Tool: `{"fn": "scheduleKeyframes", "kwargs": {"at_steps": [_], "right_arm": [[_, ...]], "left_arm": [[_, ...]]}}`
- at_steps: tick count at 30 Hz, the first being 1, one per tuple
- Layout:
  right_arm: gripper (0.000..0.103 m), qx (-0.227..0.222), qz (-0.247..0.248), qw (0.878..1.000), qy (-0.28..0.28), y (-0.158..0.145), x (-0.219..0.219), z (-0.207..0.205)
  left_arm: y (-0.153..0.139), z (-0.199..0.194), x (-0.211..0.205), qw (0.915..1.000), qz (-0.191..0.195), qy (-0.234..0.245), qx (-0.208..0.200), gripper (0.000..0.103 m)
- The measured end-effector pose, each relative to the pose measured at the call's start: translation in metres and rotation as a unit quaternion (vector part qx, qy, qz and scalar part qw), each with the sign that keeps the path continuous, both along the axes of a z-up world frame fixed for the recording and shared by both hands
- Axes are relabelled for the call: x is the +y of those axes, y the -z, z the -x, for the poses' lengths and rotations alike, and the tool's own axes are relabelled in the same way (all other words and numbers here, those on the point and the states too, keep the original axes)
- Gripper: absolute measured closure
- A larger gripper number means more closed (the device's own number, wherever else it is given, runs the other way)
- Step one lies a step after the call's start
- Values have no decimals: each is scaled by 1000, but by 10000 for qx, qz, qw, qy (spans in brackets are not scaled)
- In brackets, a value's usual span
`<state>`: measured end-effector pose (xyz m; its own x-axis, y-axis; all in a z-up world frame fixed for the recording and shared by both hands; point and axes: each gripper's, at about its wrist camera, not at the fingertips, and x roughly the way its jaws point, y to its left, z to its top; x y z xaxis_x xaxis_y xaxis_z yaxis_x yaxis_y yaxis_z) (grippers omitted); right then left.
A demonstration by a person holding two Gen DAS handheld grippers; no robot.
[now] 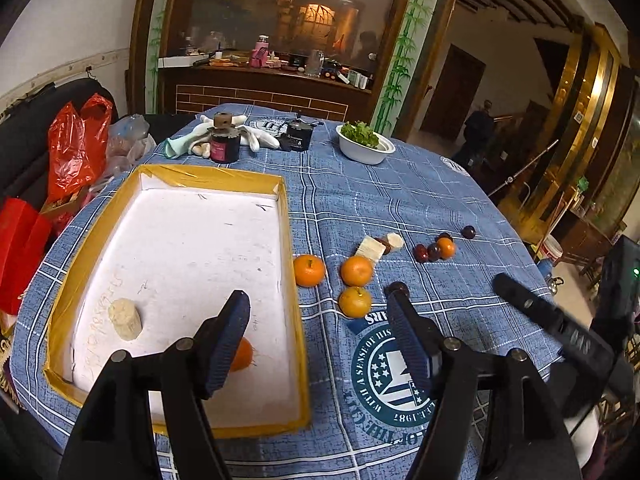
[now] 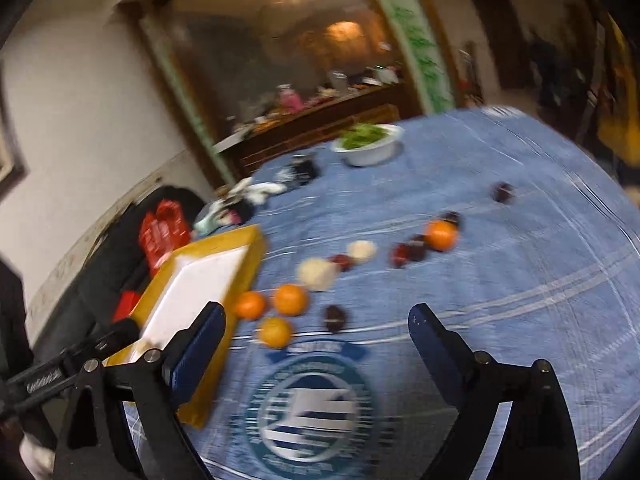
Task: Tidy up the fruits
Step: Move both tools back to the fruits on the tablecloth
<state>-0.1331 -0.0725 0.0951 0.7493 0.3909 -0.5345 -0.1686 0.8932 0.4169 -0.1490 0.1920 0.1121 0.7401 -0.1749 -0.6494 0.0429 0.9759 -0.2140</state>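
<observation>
Orange tangerines, three (image 1: 309,270), (image 1: 356,271), (image 1: 354,301): loose on blue-checked tabletop (image 1: 400,200), just ahead of left tool (image 1: 318,306), between its spread, empty fingers. Fourth tangerine (image 1: 242,354): inside yellow-rimmed tray (image 1: 285,240), partly behind the left finger, beside a pale cylindrical piece (image 1: 125,319). Dark plums (image 1: 427,252): farther ahead, to the right. Right tool (image 2: 316,316): wide open, empty, tangerines ahead-left; view blurred.
</observation>
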Motion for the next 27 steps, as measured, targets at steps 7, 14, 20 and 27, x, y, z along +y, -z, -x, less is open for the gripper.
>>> {"fn": "scheduleKeyframes", "kwargs": {"at_steps": [7,14,20,27], "right_arm": [[26,615,-105,9972,409,26,-73,-16],[28,1063,-114,9941,175,44,-83,-49],[30,1123,-50,9933,273,49,-82,-103],[36,1503,-551,9863,405,61,-91,-157]], "left_arm": [[9,-10,-16,9997,-194,10,165,30],[18,-33,-42,9983,-325,380,307,30],[19,-91,-65,9936,-611,809,495,30],[56,-163,-100,9802,-814,1374,1169,30]]}}
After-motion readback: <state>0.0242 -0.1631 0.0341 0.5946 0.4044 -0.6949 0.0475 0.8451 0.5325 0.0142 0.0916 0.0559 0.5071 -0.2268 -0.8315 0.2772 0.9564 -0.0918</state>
